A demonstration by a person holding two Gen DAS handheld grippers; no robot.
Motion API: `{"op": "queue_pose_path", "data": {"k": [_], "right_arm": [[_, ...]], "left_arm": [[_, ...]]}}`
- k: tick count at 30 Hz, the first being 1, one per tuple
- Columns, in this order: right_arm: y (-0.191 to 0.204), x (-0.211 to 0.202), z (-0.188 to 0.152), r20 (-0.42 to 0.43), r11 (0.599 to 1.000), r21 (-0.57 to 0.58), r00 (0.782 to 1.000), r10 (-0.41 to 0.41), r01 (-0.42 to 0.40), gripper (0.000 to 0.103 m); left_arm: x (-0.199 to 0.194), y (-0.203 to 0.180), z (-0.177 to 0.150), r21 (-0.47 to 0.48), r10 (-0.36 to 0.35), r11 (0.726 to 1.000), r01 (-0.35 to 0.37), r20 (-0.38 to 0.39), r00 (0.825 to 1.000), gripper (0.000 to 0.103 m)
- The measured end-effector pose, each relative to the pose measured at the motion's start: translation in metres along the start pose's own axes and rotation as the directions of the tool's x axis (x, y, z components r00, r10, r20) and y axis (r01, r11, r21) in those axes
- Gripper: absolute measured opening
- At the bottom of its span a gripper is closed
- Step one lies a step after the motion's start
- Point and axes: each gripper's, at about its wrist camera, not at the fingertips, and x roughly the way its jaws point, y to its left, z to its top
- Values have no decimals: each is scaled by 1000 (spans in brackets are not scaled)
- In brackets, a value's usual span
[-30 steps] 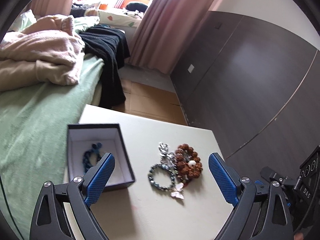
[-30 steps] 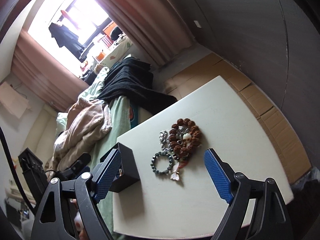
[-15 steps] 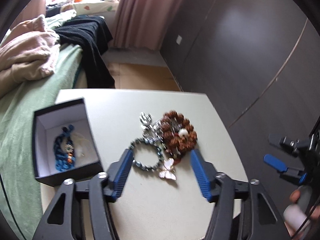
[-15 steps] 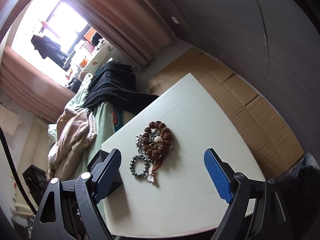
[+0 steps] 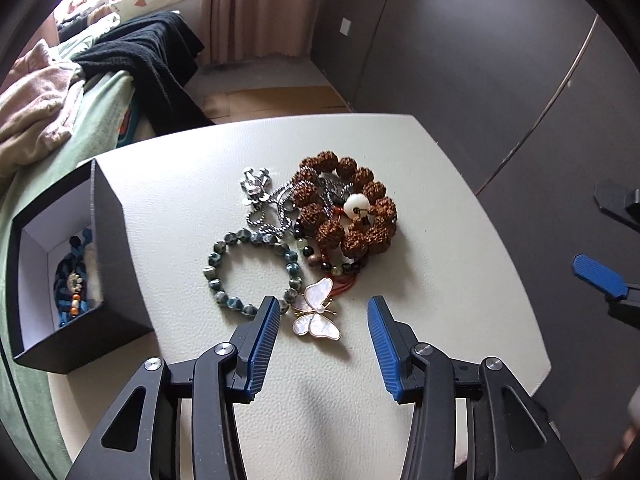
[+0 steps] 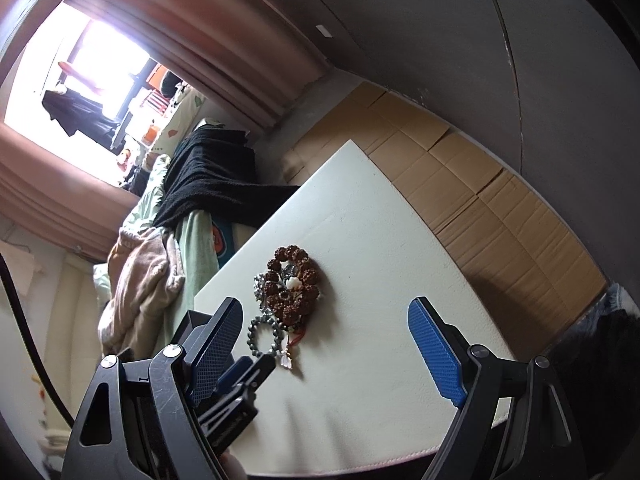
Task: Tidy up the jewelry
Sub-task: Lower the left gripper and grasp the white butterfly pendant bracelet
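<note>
A pile of jewelry lies on the white table: a brown seed-bead bracelet, a grey-green stone bracelet, a silver chain with a charm and a white butterfly pendant. My left gripper is open and low, its fingertips either side of the butterfly pendant, not touching it. A black box at the left holds a blue braided bracelet. My right gripper is open and empty, higher up; the pile lies beyond it.
A bed with green sheet, pink blanket and black garment borders the table's left. Dark wardrobe panels stand at the right, cardboard covers the floor. The right gripper's fingers show at the left view's right edge.
My left gripper has moved down and closer to the jewelry pile and narrowed around the butterfly pendant. My right gripper has drawn back and risen a little, staying open.
</note>
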Motion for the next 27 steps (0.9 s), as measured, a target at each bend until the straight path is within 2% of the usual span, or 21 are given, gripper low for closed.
{"op": "queue_pose_path", "data": {"k": [4, 8, 12, 13, 14, 18, 23, 27], "right_arm": [[-4, 3, 2, -14, 1000, 11, 1000, -7, 7, 85], [-5, 3, 3, -16, 1000, 15, 1000, -5, 5, 85], [-5, 6, 4, -23, 1000, 15, 1000, -8, 9, 85], [-5, 7, 5, -25, 1000, 14, 1000, -10, 11, 85], [-5, 8, 4, -25, 1000, 12, 1000, -12, 12, 85], [0, 14, 3, -34, 1000, 1, 999, -20, 20, 85], [6, 27, 0, -59, 1000, -19, 998, -24, 23, 85], [14, 37, -3, -75, 999, -39, 997, -28, 25, 85]], "left_arm": [[15, -5, 1, 8, 8, 1000, -7, -37, 999, 38], [26, -4, 2, 0, 57, 998, -57, -46, 997, 37], [29, -4, 4, -2, 70, 998, -71, -37, 997, 36], [29, -5, 3, 8, 87, 996, -87, -32, 996, 28], [29, -5, 3, 12, 102, 995, -101, -28, 994, 26], [24, 1, 7, 1, 70, 998, -70, -20, 997, 26], [-1, 9, 15, -26, 20, 999, -19, 52, 998, 26], [-20, 30, 22, -87, 3, 996, 6, 97, 995, 26]]}}
